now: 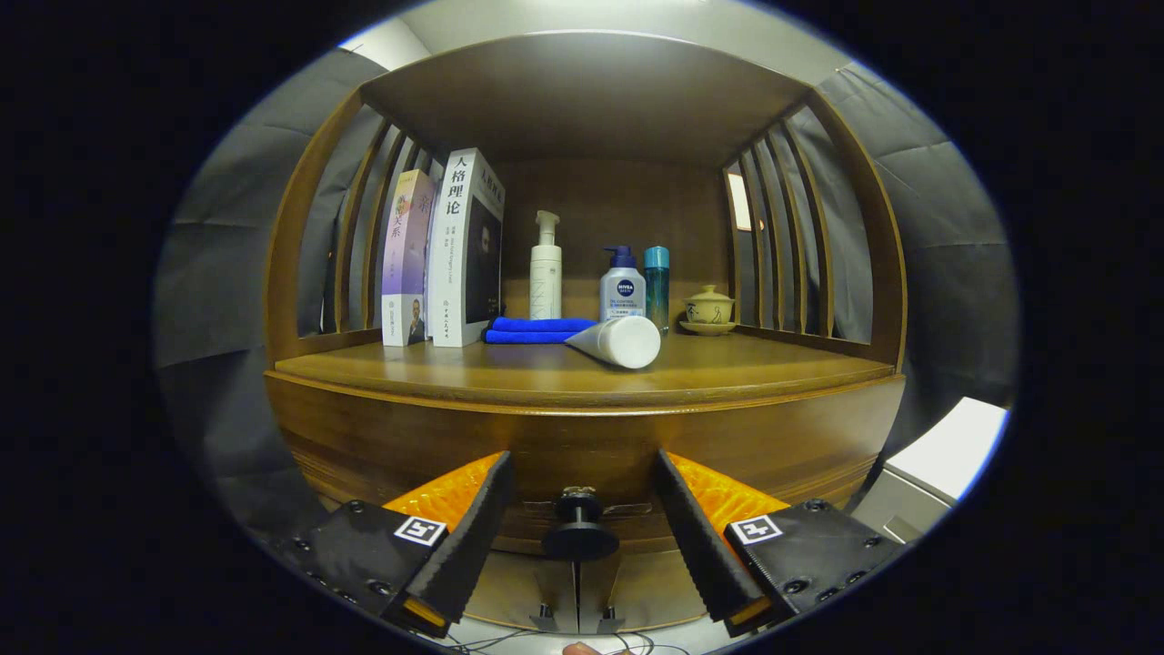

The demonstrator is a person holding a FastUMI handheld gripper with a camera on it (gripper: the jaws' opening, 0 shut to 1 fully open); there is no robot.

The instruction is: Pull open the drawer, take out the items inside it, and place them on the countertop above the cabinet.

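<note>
A brown wooden cabinet fills the scene, with its countertop (546, 373) forming the floor of an open shelf. Below the counter's rounded front edge runs the drawer front (409, 446), which looks closed. A dark round knob (579, 532) sticks out of it. My gripper (579, 496) is open, and the knob sits between the two fingers without either one touching it. What lies inside the drawer is hidden.
On the countertop stand two books (446, 255) at the left, a white pump bottle (546, 268), a blue-capped pump bottle (622, 284), a teal bottle (657, 282) and a lidded cup on a saucer (708, 309). A folded blue cloth (536, 329) and a lying white tube (618, 341) sit nearer the front.
</note>
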